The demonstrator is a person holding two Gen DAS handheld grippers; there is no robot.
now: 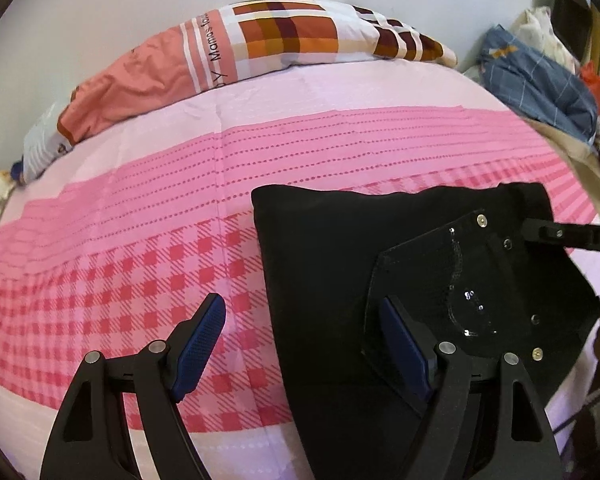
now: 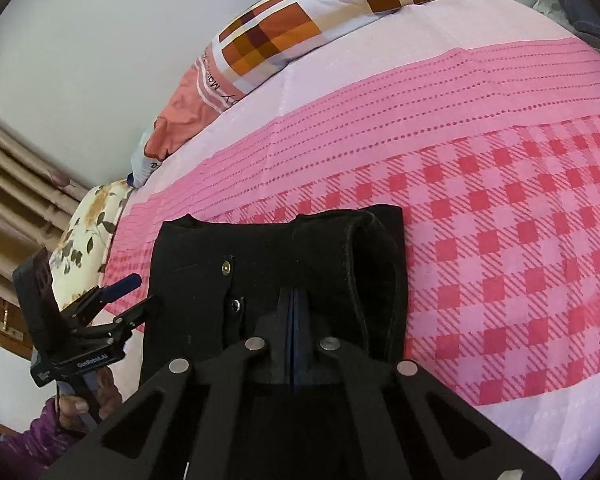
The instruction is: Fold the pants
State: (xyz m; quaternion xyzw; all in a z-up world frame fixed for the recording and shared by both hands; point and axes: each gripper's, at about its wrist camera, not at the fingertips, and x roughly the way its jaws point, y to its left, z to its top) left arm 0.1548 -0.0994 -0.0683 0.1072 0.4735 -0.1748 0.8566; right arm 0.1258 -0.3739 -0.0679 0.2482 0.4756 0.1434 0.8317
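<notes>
Black pants [image 1: 332,256] lie folded on a pink checked bedsheet [image 1: 148,272], with a sequined back pocket [image 1: 456,292] and metal rivets facing up. My left gripper [image 1: 300,344] is open, its left finger over the sheet and its right finger over the pants' left edge. In the right wrist view, the pants [image 2: 260,248] show a rolled hem at the right. My right gripper [image 2: 294,312] has its jaws closed together over the black fabric; whether cloth is pinched between them cannot be told. The left gripper [image 2: 136,292] shows open at the pants' left edge.
A patchwork pillow [image 1: 260,44] lies along the wall at the bed's far side. A blue folded cloth [image 1: 540,76] and other laundry sit at the far right. A floral cushion [image 2: 88,232] and curtain are at the left.
</notes>
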